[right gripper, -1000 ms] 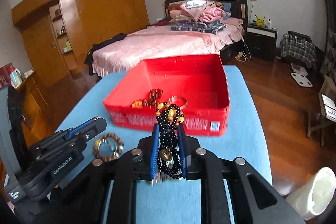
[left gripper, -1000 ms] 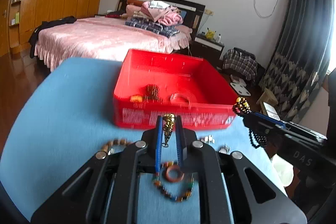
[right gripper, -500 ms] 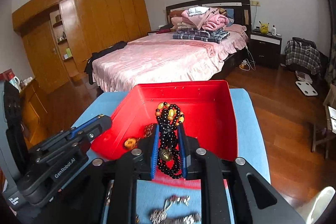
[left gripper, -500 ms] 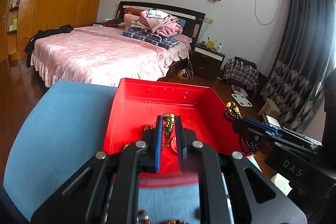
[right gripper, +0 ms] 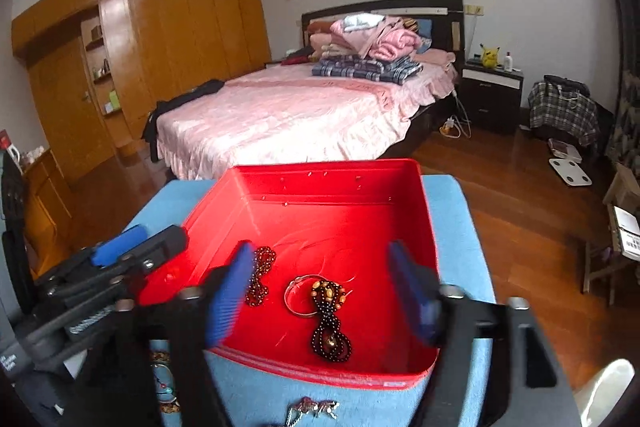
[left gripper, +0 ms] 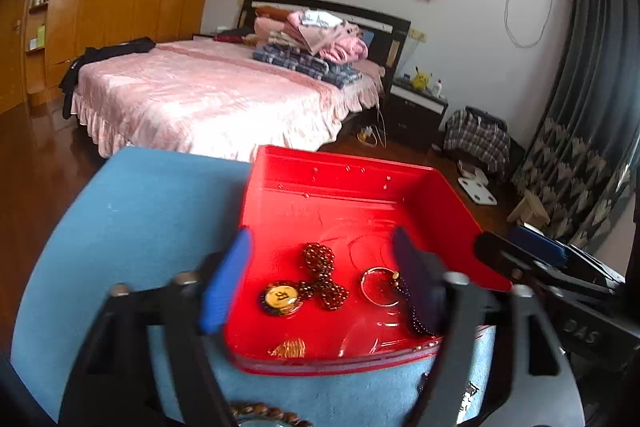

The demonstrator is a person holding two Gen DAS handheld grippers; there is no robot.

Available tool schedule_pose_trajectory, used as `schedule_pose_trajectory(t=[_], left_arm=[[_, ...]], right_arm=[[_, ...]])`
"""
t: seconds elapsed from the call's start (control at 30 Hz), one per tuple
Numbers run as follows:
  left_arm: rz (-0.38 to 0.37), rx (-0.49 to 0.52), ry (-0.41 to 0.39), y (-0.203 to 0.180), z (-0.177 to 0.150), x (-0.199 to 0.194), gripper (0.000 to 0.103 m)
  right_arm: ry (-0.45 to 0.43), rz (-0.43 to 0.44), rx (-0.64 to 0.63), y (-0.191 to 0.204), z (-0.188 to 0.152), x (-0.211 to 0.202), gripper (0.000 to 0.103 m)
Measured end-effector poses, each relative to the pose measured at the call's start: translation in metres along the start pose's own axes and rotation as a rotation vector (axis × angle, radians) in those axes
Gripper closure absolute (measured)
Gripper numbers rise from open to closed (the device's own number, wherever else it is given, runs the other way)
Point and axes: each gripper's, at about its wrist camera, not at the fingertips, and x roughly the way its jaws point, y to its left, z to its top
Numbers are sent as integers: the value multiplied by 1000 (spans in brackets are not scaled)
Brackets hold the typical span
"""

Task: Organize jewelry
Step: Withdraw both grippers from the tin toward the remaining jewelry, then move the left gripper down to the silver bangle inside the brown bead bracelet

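A red box (left gripper: 340, 173) (right gripper: 320, 169) stands on the blue table top. My left gripper (left gripper: 320, 281) hangs over its near part, jaws opening wide, nothing pressed between them. Below it in the box lie a small gold piece (left gripper: 288, 348), a gold pendant (left gripper: 281, 299), dark red beads (left gripper: 319, 259) and a thin bangle (left gripper: 378, 285). My right gripper (right gripper: 320, 293) is over the box too, jaws opening. The black bead necklace with amber beads (right gripper: 329, 319) lies loose on the box floor beneath it. Each gripper shows at the edge of the other's view.
On the blue table (left gripper: 140, 207) in front of the box lie a wooden bead bracelet (left gripper: 260, 411), a silver piece (right gripper: 312, 407) and another bracelet (right gripper: 164, 383). A pink bed stands behind. The wooden floor drops away to the right of the table.
Both grippers moved forward over the red box and opened. The gold piece left the left jaws and the black bead necklace left the right jaws. Both pieces now lie in the box.
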Motion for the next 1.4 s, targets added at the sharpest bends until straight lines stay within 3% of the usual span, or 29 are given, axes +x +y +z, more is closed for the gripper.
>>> schedule_pose_trajectory(t=[0.07,0.23,0.8,1.4], left_arm=[[20,2,-15,3,-2,-12,13],[46,17,-9,14,-15,-36,9],[110,11,147,45,-105,-73,9],[138,-22,203,56,-117,-64,9]], right_arm=[[-23,-3,2,-1,-3,-10,9],[-42,-41,9,-2,-24,-36,6],[51,-100,92,-7,-105,-68,6],[78,-118,74,-3,-131,-66,6]])
